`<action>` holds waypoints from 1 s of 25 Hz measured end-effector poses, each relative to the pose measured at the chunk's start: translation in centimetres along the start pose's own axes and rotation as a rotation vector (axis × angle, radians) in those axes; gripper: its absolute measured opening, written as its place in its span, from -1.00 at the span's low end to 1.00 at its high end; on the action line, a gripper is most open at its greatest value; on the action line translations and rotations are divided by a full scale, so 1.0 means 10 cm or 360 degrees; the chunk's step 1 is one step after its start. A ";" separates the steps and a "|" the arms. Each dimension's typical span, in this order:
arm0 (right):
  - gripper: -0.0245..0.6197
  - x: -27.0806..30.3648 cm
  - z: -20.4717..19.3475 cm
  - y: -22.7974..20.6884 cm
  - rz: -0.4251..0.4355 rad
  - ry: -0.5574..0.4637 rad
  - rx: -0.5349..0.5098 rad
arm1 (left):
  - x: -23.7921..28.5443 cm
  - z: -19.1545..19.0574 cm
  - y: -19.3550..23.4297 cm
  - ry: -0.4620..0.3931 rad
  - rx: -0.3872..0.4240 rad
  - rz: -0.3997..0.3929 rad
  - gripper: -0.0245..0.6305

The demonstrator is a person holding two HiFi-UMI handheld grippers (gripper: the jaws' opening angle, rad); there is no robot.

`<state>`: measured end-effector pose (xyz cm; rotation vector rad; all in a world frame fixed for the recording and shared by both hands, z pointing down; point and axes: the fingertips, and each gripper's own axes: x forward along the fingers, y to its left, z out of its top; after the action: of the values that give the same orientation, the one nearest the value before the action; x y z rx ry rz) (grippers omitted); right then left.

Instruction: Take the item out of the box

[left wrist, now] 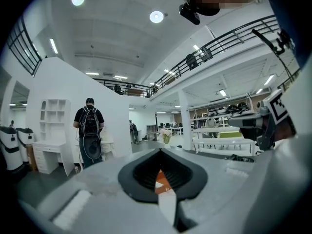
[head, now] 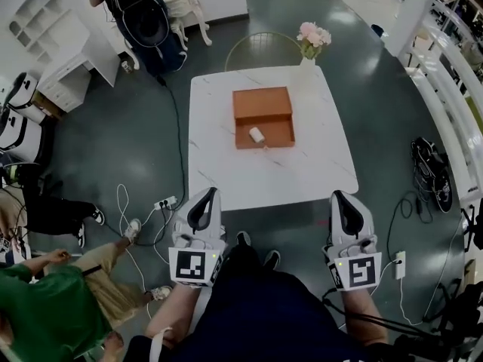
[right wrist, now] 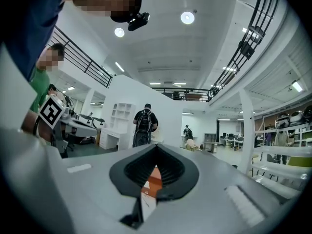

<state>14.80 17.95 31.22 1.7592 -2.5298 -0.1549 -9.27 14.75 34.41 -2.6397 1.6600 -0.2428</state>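
Note:
An orange-brown box [head: 263,117] lies open in the middle of a white marble table [head: 226,172]. A small white item [head: 256,135] rests in its near compartment. Both grippers hang in front of the table's near edge, well short of the box. My left gripper [head: 209,193] points at the table from the left, jaws together and empty. My right gripper [head: 339,196] does the same on the right. In the left gripper view the jaws [left wrist: 160,152] meet, and a sliver of the box [left wrist: 161,181] shows through them. The right gripper view shows its jaws [right wrist: 157,147] shut, with the box [right wrist: 154,178] beyond.
A vase of pink flowers [head: 312,42] stands at the table's far edge, with a round chair [head: 263,50] behind it. A person with a backpack [head: 139,13] stands far left. A person in green [head: 45,308] sits near left. Cables and a power strip [head: 164,202] lie on the floor.

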 end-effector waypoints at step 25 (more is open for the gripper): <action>-0.92 1.87 -0.61 -0.43 -0.0106 0.0299 0.0079 | 1.75 -0.31 1.17 0.0065 -0.0114 -0.0115 -0.92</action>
<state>12.91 -1.39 36.55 1.7841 -2.3653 0.0682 -12.73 -5.84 38.50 -2.7692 1.6163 -0.2443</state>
